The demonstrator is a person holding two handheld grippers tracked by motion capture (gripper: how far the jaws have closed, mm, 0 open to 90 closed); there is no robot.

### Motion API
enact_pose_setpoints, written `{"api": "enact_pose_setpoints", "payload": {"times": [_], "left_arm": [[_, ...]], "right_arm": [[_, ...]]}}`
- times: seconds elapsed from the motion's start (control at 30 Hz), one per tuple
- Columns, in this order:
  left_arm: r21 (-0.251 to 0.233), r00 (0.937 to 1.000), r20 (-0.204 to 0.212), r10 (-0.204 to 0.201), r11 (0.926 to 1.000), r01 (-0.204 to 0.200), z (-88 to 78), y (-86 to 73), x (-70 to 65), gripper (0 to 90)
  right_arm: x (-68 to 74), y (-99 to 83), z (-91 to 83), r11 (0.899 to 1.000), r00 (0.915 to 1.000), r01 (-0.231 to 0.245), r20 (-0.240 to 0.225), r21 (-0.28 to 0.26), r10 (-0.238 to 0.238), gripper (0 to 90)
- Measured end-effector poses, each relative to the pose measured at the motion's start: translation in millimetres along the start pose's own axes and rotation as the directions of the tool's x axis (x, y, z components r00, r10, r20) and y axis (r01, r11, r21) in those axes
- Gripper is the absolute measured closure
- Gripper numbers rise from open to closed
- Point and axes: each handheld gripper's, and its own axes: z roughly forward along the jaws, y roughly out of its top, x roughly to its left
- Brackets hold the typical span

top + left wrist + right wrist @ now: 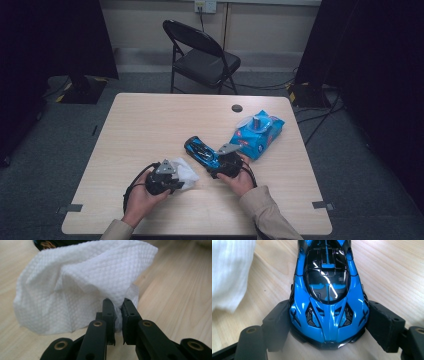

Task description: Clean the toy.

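Grip status first: we find the left gripper (117,312) clamped on a bunched corner of the white wipe (82,287), and the right gripper (329,327) set wide around the tail of the blue toy car (328,297), its pads against the car's flanks. The car lies on the table (150,120) just beside the wipe, near the blue wipe packet (257,134). We judge two risks. The car's body is glossy and tapered, so it could squirt out of the pads or pivot once wiping pressure comes from the side. The wipe is pinched by a small fold and could pull free if dragged hard. The right gripper view shows pad contact on the car, which the hand hides in the high view; the high view alone places the packet.
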Motion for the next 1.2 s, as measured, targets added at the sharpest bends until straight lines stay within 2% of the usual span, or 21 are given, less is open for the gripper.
{"api": "enact_pose_setpoints", "payload": {"times": [0.1,0.2,0.3,0.33,0.37,0.4,0.43,0.47,0.53,0.63,0.7,0.87,0.9,0.93,0.97,1.07,1.17,1.2], "left_arm": [[-0.049,0.9998,0.008,-0.020,0.9986,0.021,-3.7,9.4,1.1,83.4],[-0.071,0.9996,0.016,-0.024,0.9972,0.026,-1.3,25.1,0.4,83.7],[-0.083,0.9997,0.022,-0.008,0.9965,0.009,4.6,48.9,-2.4,83.8],[-0.086,0.9994,0.033,-0.014,0.9962,0.017,7.8,57.2,-4.1,83.8],[-0.090,0.9992,0.041,-0.003,0.9960,0.007,13.8,70.6,-5.2,83.9],[-0.090,0.9992,0.041,-0.003,0.9960,0.007,13.8,70.6,-5.2,83.9],[-0.100,0.9974,0.071,-0.013,0.9948,0.020,24.5,83.7,-7.3,83.9],[-0.100,0.9974,0.071,-0.013,0.9948,0.020,24.5,83.7,-7.3,83.9],[-0.094,0.9936,0.104,-0.042,0.9942,0.052,35.9,90.2,-7.8,84.0],[-0.068,0.9934,0.100,-0.056,0.9957,0.063,57.6,90.3,-7.3,83.9],[-0.055,0.9949,0.081,-0.060,0.9964,0.065,70.7,86.2,-3.6,83.6],[-0.072,0.9962,0.066,-0.056,0.9955,0.061,75.0,82.6,-0.1,82.6],[-0.075,0.9984,0.041,-0.038,0.9963,0.041,74.1,83.3,1.1,82.6],[-0.075,0.9984,0.041,-0.038,0.9963,0.041,74.1,83.3,1.1,82.6],[-0.072,0.9995,0.014,-0.027,0.9970,0.028,72.8,83.7,3.1,82.6],[-0.073,0.9992,0.021,-0.032,0.9968,0.034,72.3,82.2,7.7,82.4],[-0.073,0.9998,0.010,-0.015,0.9972,0.015,72.0,81.7,7.3,81.7],[-0.075,1.0000,-0.003,0.003,0.9972,-0.004,72.1,82.0,6.2,80.8]], "right_arm": [[-0.8,-3.8,-4.1,1.000,1.0000,-0.003,-0.006,-0.001,0.003,24.8],[0.1,-5.4,-6.2,1.000,1.0000,-0.005,-0.004,0.002,0.005,24.8],[0.2,-5.5,-6.2,1.000,1.0000,-0.006,-0.004,0.002,0.006,24.7],[0.2,-5.5,-6.2,1.000,1.0000,-0.005,-0.004,0.002,0.005,24.7],[-0.1,-5.5,-6.1,1.000,1.0000,-0.007,-0.005,0.002,0.007,24.7],[-0.1,-5.5,-6.1,1.000,1.0000,-0.007,-0.005,0.002,0.007,24.7],[-0.3,-5.4,-6.0,1.000,0.9999,-0.009,-0.006,0.001,0.009,24.7],[-0.3,-5.4,-6.0,1.000,0.9999,-0.009,-0.006,0.001,0.009,24.7],[-0.5,-5.4,-6.0,1.000,0.9999,-0.009,-0.006,0.001,0.009,24.7],[-0.4,-5.5,-6.1,1.000,0.9999,-0.009,-0.007,0.002,0.009,24.7],[-0.7,-5.6,-6.1,1.000,1.0000,-0.004,-0.007,0.002,0.004,24.7],[-0.1,-5.8,-6.3,1.000,1.0000,-0.002,-0.004,0.001,0.002,24.7],[0.1,-5.8,-6.2,1.000,1.0000,0.000,-0.002,0.000,0.000,24.7],[0.1,-5.8,-6.2,1.000,1.0000,0.000,-0.002,0.000,0.000,24.7],[0.1,-5.8,-6.2,1.000,1.0000,0.000,-0.002,0.000,0.000,24.7],[0.2,-5.8,-6.3,1.000,1.0000,0.001,-0.001,0.000,-0.001,24.7],[0.1,-5.8,-6.2,1.000,1.0000,0.000,-0.002,0.000,0.000,24.7],[0.0,-5.8,-6.2,1.000,1.0000,0.000,-0.002,0.000,0.000,24.7]]}}
